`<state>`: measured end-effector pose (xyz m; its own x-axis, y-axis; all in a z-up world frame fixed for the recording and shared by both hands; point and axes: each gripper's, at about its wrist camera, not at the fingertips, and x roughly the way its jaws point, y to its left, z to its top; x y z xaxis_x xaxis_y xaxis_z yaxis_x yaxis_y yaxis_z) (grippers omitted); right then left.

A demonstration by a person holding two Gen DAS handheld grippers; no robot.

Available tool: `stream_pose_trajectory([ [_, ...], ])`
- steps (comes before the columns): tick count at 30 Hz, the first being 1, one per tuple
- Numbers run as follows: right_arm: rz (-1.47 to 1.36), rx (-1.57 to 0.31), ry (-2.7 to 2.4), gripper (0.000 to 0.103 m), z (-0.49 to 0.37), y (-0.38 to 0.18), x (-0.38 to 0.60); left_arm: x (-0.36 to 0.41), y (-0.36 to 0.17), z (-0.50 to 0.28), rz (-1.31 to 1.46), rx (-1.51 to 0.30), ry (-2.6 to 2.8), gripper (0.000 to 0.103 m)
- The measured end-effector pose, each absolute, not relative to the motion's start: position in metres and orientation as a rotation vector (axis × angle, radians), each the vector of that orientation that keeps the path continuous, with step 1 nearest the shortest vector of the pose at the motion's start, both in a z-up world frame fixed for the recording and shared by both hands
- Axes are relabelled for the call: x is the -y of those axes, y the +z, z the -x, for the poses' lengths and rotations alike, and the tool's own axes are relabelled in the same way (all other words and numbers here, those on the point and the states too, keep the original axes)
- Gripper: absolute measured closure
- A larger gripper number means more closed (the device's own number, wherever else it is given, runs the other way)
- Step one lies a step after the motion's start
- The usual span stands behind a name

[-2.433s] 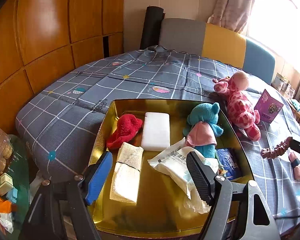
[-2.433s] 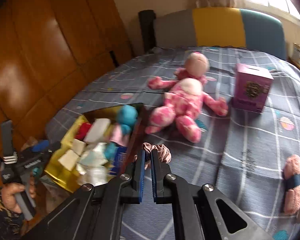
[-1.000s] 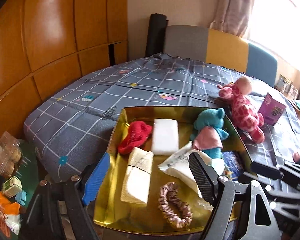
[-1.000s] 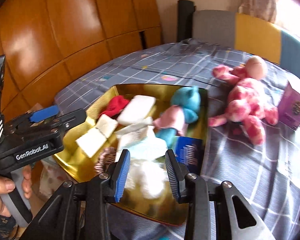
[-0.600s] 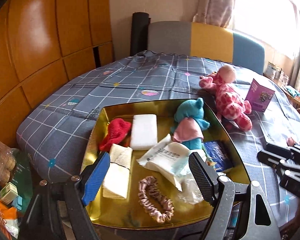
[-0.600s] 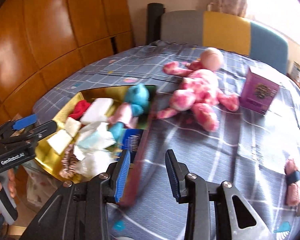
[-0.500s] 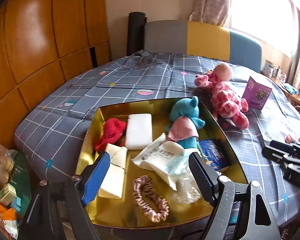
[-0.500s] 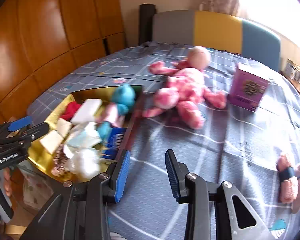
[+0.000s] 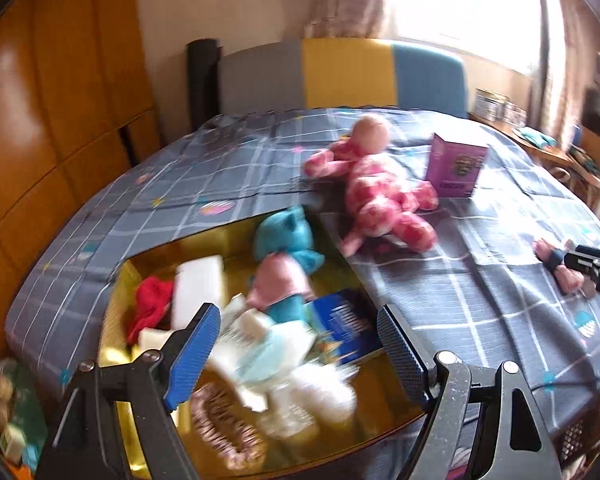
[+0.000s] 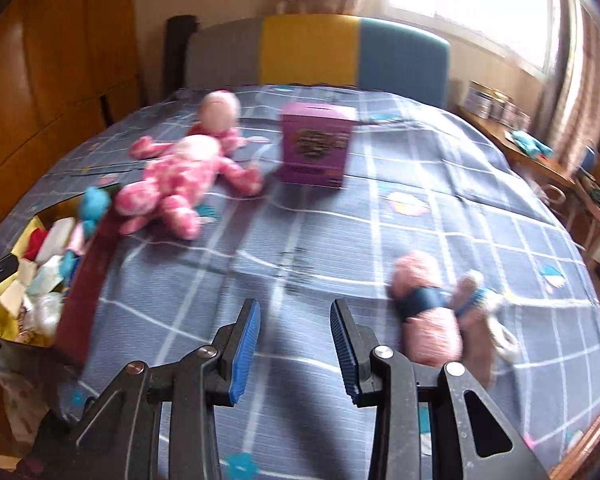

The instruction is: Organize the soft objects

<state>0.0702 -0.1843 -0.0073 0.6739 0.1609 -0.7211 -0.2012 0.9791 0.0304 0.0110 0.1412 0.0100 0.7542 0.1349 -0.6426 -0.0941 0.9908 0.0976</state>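
Note:
A gold tray (image 9: 116, 316) at the bed's near left holds a teal plush (image 9: 288, 240), red cloth (image 9: 150, 304), white sponge (image 9: 198, 288), wipes packs (image 9: 260, 356) and a pink scrunchie (image 9: 224, 428). My left gripper (image 9: 296, 348) is open and empty above the tray. My right gripper (image 10: 294, 344) is open and empty over the bedspread, with pink rolled socks (image 10: 424, 308) just to its right. A pink spotted plush (image 10: 180, 176) lies beyond; it also shows in the left wrist view (image 9: 376, 196).
A purple box (image 10: 316, 148) stands upright behind the plush on the grey checked bedspread (image 10: 340, 232). A grey, yellow and blue headboard (image 10: 312, 52) is at the back. Wooden panels (image 9: 40, 120) line the left. A side table (image 10: 540, 152) with clutter is at the right.
My right gripper let the scrunchie go into the tray, opened, and swung right toward the pink socks. My left gripper view has turned right; both views are blurred by motion.

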Motion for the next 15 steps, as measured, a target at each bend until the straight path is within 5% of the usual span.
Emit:
stream_pose_trajectory([
  [15, -0.145, -0.863, -0.131, 0.066, -0.057, -0.015, 0.331, -0.019, 0.014, -0.079, -0.137, -0.793, -0.239, 0.022],
])
